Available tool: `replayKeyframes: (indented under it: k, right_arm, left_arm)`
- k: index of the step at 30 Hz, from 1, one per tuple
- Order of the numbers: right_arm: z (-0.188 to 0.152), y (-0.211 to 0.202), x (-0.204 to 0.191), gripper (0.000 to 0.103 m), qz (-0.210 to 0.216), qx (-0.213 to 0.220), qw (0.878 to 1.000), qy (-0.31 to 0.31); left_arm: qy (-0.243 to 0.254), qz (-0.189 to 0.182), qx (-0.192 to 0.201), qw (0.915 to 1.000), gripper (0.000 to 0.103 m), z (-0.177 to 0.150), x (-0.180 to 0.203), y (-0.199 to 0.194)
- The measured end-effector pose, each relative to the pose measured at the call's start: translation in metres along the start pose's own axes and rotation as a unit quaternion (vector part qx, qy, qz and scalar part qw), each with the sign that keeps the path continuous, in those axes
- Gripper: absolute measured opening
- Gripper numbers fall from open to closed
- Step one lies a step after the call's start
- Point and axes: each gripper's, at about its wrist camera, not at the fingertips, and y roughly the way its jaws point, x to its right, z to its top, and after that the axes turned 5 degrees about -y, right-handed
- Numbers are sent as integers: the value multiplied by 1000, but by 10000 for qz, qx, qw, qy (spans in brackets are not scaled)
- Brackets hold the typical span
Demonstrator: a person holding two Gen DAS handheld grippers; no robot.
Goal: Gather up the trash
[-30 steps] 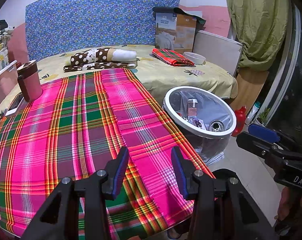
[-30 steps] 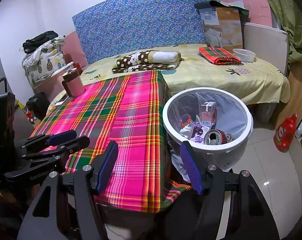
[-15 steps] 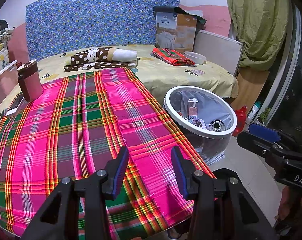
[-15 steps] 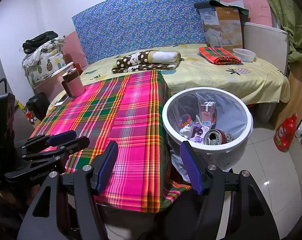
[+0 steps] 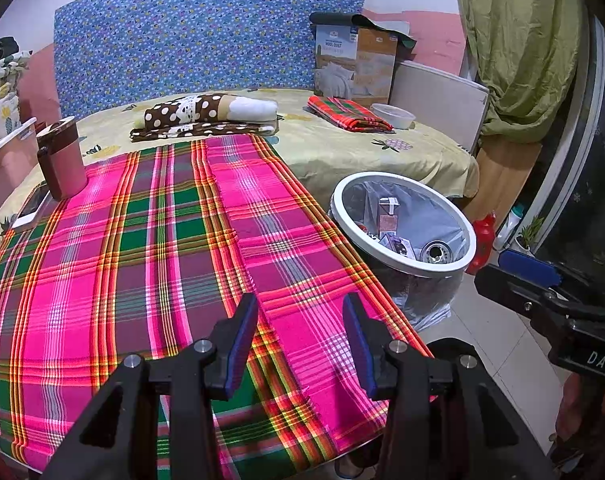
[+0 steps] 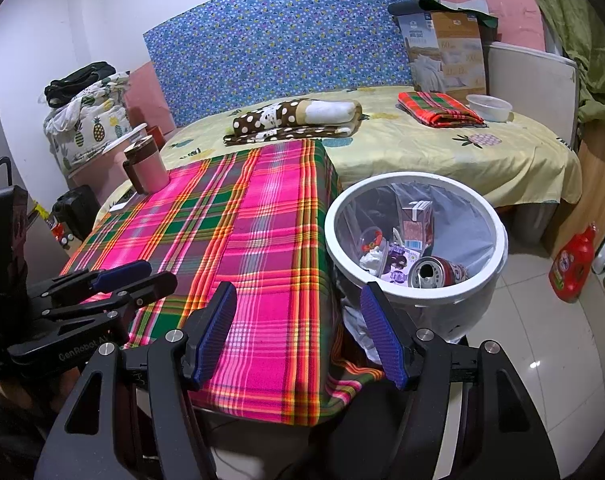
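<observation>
A white round bin point(image 6: 498, 236) point(image 5: 468, 248) with a clear liner stands on the floor to the right of the table. Inside it lie a red drink can point(image 6: 438, 272) point(image 5: 436, 251), a small carton point(image 6: 416, 220) point(image 5: 387, 216) and some wrappers. My left gripper point(image 5: 300, 312) hovers open over the near part of the plaid tablecloth point(image 5: 142, 248) with nothing between its fingers. My right gripper point(image 6: 298, 308) stands open above the table's near right corner, beside the bin, and holds nothing. Each gripper shows at the edge of the other's view.
A pink tumbler point(image 5: 60, 160) point(image 6: 146, 168) and a phone point(image 5: 32, 208) sit at the table's far left. Behind is a bed with folded cloths point(image 6: 298, 118), a white bowl point(image 6: 488, 107) and a cardboard box point(image 6: 446, 52). A red bottle point(image 6: 572, 264) stands on the tiled floor.
</observation>
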Motion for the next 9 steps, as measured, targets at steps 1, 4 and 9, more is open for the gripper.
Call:
replayKeyframes:
  k: [1, 4, 9]
  right_arm:
    - [0, 0, 0, 66, 2, 0, 10000, -1]
    - [-1, 0, 0, 66, 0, -6, 10000, 7]
    - [0, 0, 0, 66, 0, -4, 10000, 6]
  left_arm:
    - [-6, -17, -6, 10000, 46, 0, -1, 0]
    - [3, -22, -18, 10000, 46, -1, 0, -1]
    - [3, -6, -27, 10000, 46, -1, 2, -1]
